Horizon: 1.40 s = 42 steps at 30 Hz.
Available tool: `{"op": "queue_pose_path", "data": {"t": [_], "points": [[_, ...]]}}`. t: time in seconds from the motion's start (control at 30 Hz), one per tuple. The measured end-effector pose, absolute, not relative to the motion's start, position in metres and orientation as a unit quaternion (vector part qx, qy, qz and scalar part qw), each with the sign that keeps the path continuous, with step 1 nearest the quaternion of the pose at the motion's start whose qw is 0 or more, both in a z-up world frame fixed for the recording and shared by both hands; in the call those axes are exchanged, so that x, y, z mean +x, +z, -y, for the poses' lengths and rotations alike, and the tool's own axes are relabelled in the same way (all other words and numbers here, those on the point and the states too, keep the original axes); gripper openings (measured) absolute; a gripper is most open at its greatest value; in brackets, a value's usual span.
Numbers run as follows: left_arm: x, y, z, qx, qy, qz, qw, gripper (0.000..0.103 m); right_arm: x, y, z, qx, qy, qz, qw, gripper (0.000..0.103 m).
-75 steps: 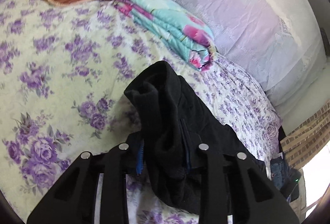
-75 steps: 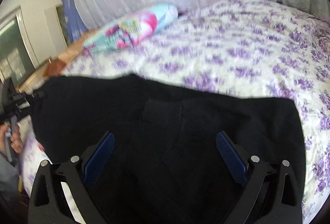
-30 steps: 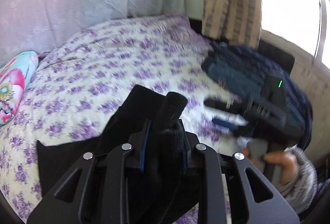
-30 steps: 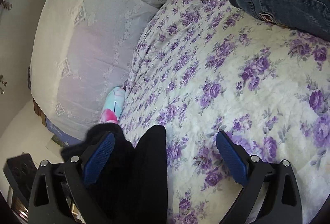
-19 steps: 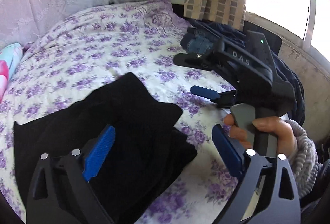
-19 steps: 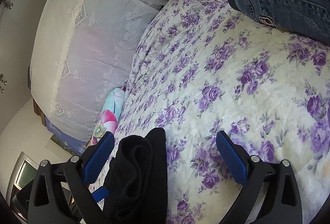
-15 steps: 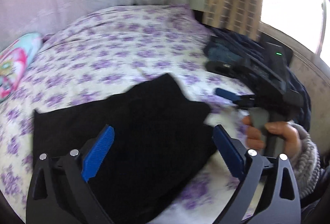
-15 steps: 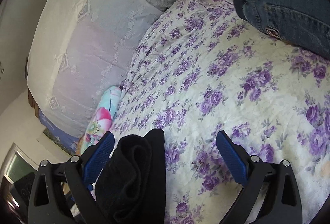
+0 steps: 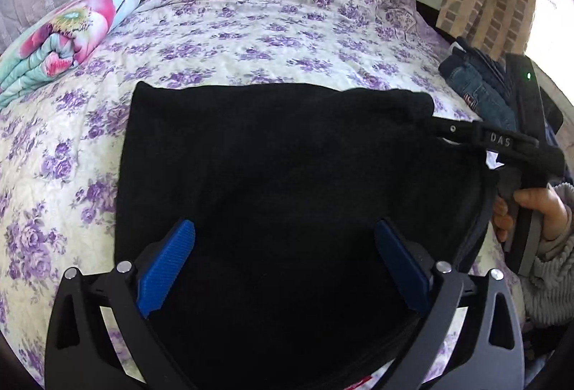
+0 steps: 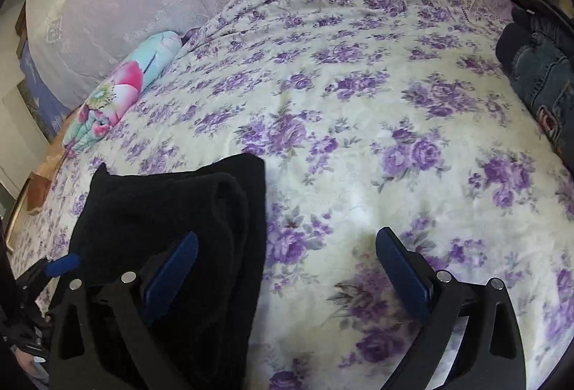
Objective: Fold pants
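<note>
**Black knit, soft and heavy: hold it by the edges**

Blue ribbed pads [image 9: 166, 266] on our left gripper [image 9: 283, 264] stand wide apart and are opening at this moment; the black pants [image 9: 287, 174] spread beneath and between them, but neither pad presses on the cloth. Our right gripper [image 10: 285, 273] is spread just as wide. Its left pad [image 10: 172, 271] sits over the rolled edge of the pants, its other pad hangs over bare bedspread [image 10: 358, 139], and nothing is pinched. From the left wrist view the tip of that right gripper lies against the far right corner of the pants, with the hand [image 9: 531, 214] that carries it just beyond; we cannot tell whether it touches the cloth there.

The pants lie in a broad, roughly square slab on the flowered bedspread, near its front edge. They look thick and fleecy, several layers deep, with a plump roll along the right side. We judge them limp and fairly weighty for cloth: they will sag and drag if lifted from one point, and the stacked layers may slide on one another. Nothing about them is fragile or slick, and the ribbed pads should bite well.

We would pinch all the layers at once at two corners of one edge, deep enough that no inner layer slips free.

Further out, a flowered quilt [image 9: 61, 42] rests at the left, and jeans [image 10: 541, 85] at the right edge, both well apart from the pants.
</note>
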<state>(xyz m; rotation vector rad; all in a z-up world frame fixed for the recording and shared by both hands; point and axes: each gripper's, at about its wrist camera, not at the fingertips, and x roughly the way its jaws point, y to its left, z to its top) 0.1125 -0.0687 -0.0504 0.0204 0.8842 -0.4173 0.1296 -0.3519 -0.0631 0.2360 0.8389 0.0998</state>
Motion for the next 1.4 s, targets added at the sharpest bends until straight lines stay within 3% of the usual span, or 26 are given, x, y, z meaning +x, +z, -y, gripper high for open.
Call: {"op": "queue_pose_path", "data": {"t": [0.17,0.3,0.47,0.6,0.67,0.77,0.87,1.03,1.17,1.27,1.4], "points": [[0.110,-0.032,0.019,-0.071,-0.207,-0.402,0.889,0.098,0.109,-0.023,0.353,0.143,0.052,-0.350,0.924,0.099],[0.112,-0.032,-0.009,-0.074,-0.163,-0.400,0.899,0.098,0.112,0.006,0.304,0.067,0.096,-0.330,0.937,0.099],[0.128,-0.071,-0.024,-0.082,-0.122,-0.460,0.875,0.099,0.114,-0.039,0.267,-0.082,0.080,-0.402,0.908,0.099],[0.127,-0.066,-0.024,-0.075,-0.124,-0.456,0.878,0.099,0.096,-0.044,0.304,0.020,0.098,-0.405,0.909,0.099],[0.123,-0.061,-0.027,-0.086,-0.133,-0.451,0.878,0.098,0.078,-0.023,0.307,0.033,0.099,-0.360,0.927,0.099],[0.117,-0.059,-0.031,-0.102,-0.153,-0.440,0.879,0.098,0.055,-0.010,0.294,-0.021,0.134,-0.345,0.929,0.099],[0.119,-0.067,-0.022,-0.080,-0.144,-0.455,0.875,0.099,0.053,-0.043,0.288,-0.071,0.117,-0.409,0.902,0.099],[0.118,-0.066,-0.028,-0.098,-0.157,-0.465,0.865,0.098,0.054,-0.048,0.329,0.106,0.151,-0.425,0.886,0.099],[0.130,-0.058,-0.052,-0.210,-0.225,-0.477,0.824,0.098,0.063,-0.047,0.359,0.260,0.218,-0.424,0.840,0.099],[0.138,-0.061,-0.061,-0.263,-0.249,-0.486,0.796,0.098,0.080,-0.063,0.373,0.324,0.218,-0.450,0.803,0.099],[0.136,-0.067,-0.054,-0.253,-0.263,-0.490,0.792,0.098,0.093,-0.066,0.379,0.366,0.237,-0.438,0.786,0.099]]}}
